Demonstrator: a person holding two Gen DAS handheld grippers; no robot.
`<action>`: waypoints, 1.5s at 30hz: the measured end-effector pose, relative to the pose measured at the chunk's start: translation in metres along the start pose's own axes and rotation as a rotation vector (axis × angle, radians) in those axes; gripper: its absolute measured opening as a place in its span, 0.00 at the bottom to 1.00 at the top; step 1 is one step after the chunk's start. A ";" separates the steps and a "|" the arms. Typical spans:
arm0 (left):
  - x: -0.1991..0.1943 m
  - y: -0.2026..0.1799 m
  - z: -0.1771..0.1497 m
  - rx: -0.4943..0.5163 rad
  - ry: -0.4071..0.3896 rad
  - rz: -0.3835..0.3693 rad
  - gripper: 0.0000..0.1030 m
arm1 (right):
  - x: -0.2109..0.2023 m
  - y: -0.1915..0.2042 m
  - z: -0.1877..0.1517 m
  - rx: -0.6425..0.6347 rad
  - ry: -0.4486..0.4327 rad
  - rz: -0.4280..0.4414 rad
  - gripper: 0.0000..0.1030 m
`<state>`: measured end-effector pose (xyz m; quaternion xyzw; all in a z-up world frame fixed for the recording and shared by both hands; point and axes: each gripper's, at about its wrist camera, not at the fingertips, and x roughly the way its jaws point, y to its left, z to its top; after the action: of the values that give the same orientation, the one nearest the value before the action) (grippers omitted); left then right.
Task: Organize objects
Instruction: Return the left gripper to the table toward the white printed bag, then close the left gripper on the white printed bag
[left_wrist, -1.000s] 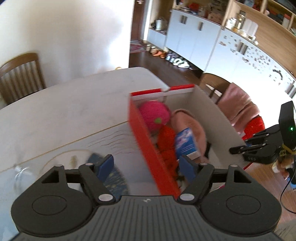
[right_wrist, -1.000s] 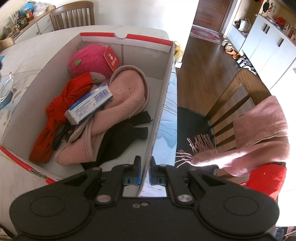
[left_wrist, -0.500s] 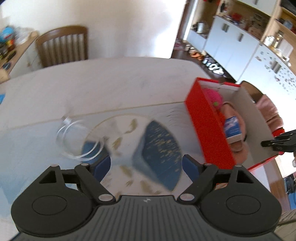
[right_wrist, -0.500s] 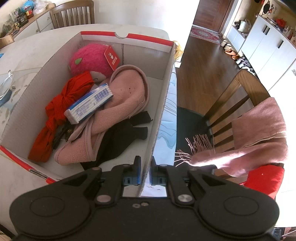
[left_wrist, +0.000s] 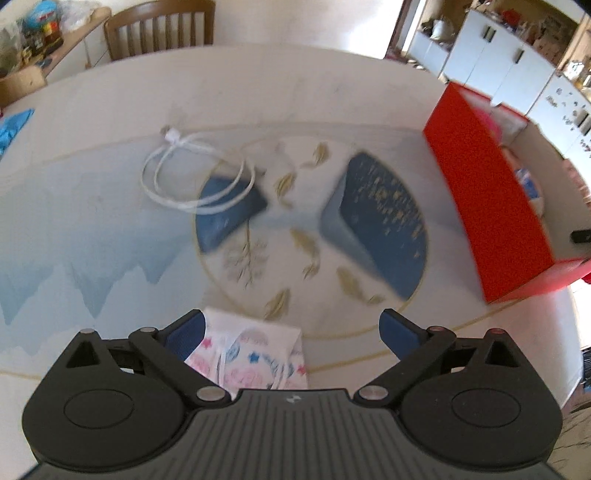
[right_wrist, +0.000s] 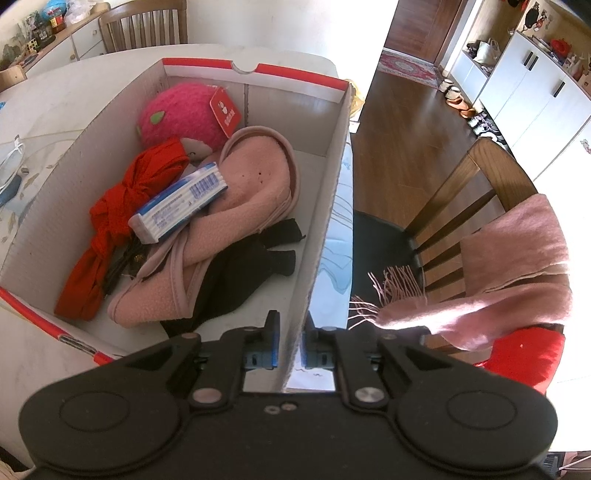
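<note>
My left gripper (left_wrist: 291, 325) hovers over the tablecloth with its jaws opening wide. A white packet with pink and blue prints (left_wrist: 251, 354) lies below, close to the left finger, and the pads do not press it. A coiled white cable (left_wrist: 192, 177) lies farther out. The red cardboard box (left_wrist: 491, 192) stands at the right. My right gripper (right_wrist: 291, 332) is shut on the near wall of the box (right_wrist: 325, 206). Inside lie a pink plush toy (right_wrist: 181, 114), a red cloth (right_wrist: 122, 206), a blue-and-white packet (right_wrist: 177, 206), a pink fleece garment (right_wrist: 251, 184) and a black cloth (right_wrist: 243, 273).
The tablecloth (left_wrist: 110, 229) carries dark blue patches and gold leaf prints. A wooden chair (left_wrist: 159, 29) stands at the table's far side. Another chair (right_wrist: 461, 206), draped with a pink scarf (right_wrist: 517, 266), stands right of the box. White cabinets (right_wrist: 528, 81) line the far wall.
My left gripper has swung away from the box, leftward and lower over the tablecloth, and its jaws have widened. The patterned packet has come into view. The right gripper has kept still.
</note>
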<state>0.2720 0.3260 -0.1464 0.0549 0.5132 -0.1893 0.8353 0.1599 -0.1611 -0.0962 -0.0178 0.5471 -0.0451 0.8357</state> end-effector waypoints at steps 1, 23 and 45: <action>0.004 0.002 -0.004 -0.008 0.009 -0.003 0.98 | 0.000 0.000 0.000 0.001 0.001 0.000 0.10; 0.043 0.019 -0.033 -0.067 0.063 0.167 0.98 | 0.001 0.003 -0.002 -0.004 0.011 -0.011 0.11; 0.032 -0.012 -0.026 -0.005 0.051 0.107 0.09 | 0.001 0.003 -0.002 -0.006 0.009 -0.009 0.12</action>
<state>0.2591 0.3145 -0.1850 0.0849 0.5310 -0.1418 0.8311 0.1588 -0.1577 -0.0983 -0.0226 0.5508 -0.0471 0.8330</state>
